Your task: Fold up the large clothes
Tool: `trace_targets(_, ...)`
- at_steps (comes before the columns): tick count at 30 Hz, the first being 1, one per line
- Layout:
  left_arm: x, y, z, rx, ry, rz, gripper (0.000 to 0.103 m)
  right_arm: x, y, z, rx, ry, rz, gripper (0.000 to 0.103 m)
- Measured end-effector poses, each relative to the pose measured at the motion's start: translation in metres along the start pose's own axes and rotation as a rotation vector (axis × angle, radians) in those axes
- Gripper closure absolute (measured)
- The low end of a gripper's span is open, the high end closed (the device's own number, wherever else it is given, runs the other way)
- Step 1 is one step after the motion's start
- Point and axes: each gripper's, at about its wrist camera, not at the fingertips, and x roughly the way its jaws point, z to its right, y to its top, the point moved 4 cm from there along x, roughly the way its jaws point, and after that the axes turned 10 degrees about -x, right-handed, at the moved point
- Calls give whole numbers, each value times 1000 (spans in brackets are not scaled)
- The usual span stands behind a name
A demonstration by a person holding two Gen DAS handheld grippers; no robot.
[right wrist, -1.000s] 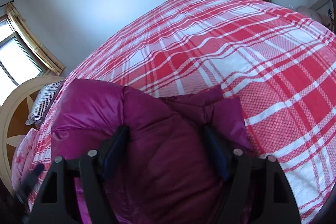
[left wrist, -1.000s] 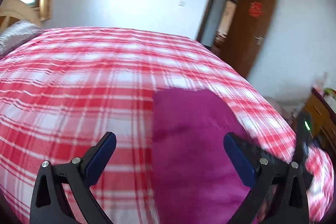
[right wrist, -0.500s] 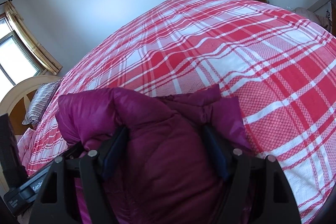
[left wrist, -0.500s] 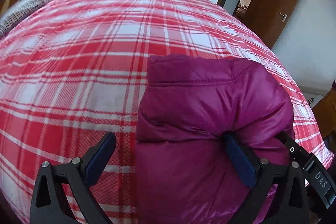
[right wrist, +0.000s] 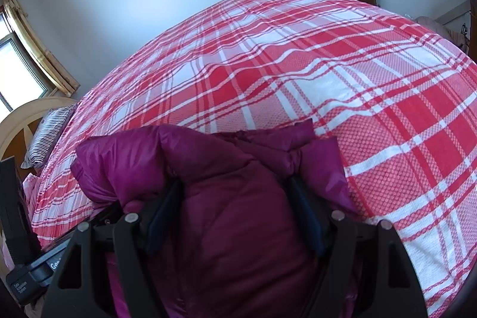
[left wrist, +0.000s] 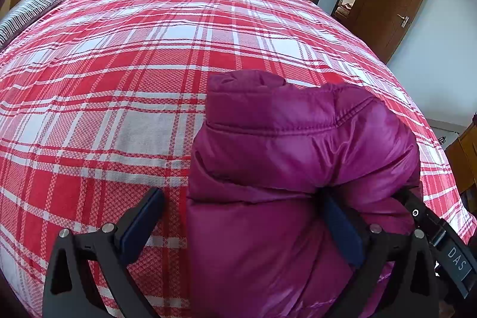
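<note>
Presently, your holdings: one magenta puffer jacket [left wrist: 298, 169], bundled in puffy folds on the red-and-white plaid bedspread [left wrist: 134, 79], filling the 5 o'clock part of the left wrist view and the 6 o'clock part of the right wrist view. Your left gripper [left wrist: 241, 225] stands wide apart; its right finger is pressed under a fold of the jacket, its left finger [left wrist: 140, 225] lies bare over the bedspread, so nothing is pinched. Your right gripper [right wrist: 232, 213] has both fingers sunk into the jacket's bulk, padding bulging between them; whether they clamp it, you cannot tell. Also listed: striped pillow [left wrist: 26, 11] at 10 o'clock, brown door [left wrist: 393, 2] at 2 o'clock, curtained window [right wrist: 18, 55] at 9 o'clock.
</note>
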Motion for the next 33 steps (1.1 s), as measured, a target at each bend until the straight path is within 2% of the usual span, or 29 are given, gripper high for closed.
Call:
trace_targets(15, 1, 0, -1, -9, -10, -4, 1, 6, 1, -5, -36, -31, -34, 23)
trace_targets(18, -3, -1, -2, -4, -39, -15, 1, 7, 0, -5, -37, -30, -34, 23)
trace_targets(20, -13, -5, -8, -5, -107, -29, 1, 7, 0, -4, -39, -26, -33, 22)
trace_targets(24, -47, -35, -38, -82, -294, -51, 1, 6, 2, -5, -52, -18, -40, 22)
trace_targets(26, -59, -50, -45, -72, -345, -57, 1, -2, 3, -7, -58, 20, -36, 21)
trace_targets(28, -69, -61, -48, -41, -390, -54, 1, -26, 1, -3, -53, 60, 23, 21)
trace_targets(29, -72, -66, -49, -36, -417, -59, 1, -44, -1, 2, -39, 61, 77, 15)
trace_targets(30, -75, -69, -50, -33, -447, -62, 1, -61, -3, 8, -28, 57, 126, 2)
trace_targets(32, -76, -73, -49, -19, -473, -59, 1, -80, -8, 19, -22, 41, 172, 0)
trace_targets(33, -77, -75, -47, -13, -487, -52, 1, -82, -11, 25, -29, 36, 164, 0)
